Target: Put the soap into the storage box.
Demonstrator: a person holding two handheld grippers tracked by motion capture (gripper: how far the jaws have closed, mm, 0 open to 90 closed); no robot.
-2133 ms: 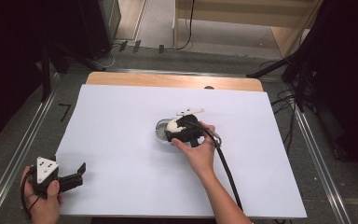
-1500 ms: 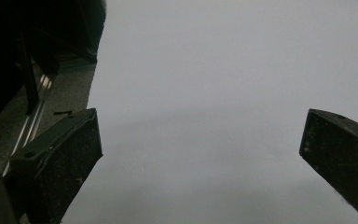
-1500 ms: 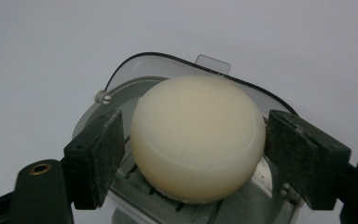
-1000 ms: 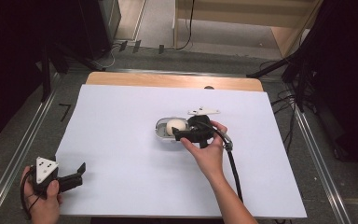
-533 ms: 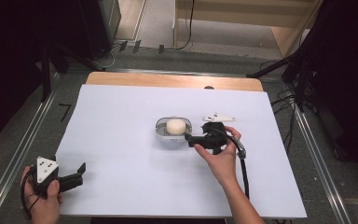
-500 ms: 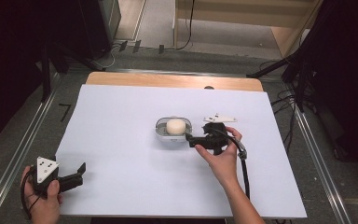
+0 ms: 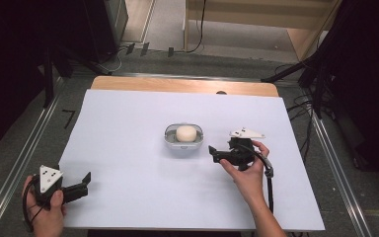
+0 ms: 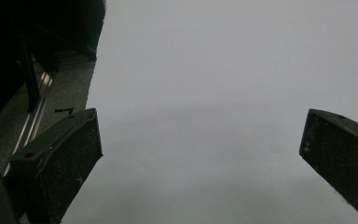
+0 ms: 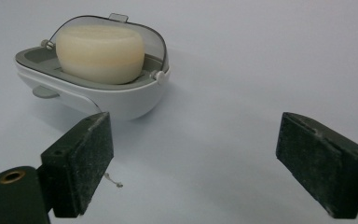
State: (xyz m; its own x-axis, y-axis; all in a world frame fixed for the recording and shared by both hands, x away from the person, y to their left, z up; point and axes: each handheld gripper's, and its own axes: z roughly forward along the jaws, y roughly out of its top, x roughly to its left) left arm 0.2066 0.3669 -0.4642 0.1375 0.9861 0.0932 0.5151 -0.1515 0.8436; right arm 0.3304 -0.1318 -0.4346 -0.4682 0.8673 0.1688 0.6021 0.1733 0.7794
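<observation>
Left gripper at the near left corner of the white table, jaws wide and empty; right gripper right of centre, jaws wide, empty; just beyond, mid-table, white soap dish cradling a cream soap bar.

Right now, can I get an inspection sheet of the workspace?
Surface: white sheet over a wooden table, bare apart from the dish.
Job's things: soap dish mid-table, lid open, cream soap bar inside.
Clutter: nothing seen.
Grippers: right tongs open, empty, just right of the dish, apart from it; left tongs open, empty, at the near left corner.
Cables: black cable trails from the right tongs along the forearm.
Surroundings: metal rails, grey floor, dark stands with floor cables.
</observation>
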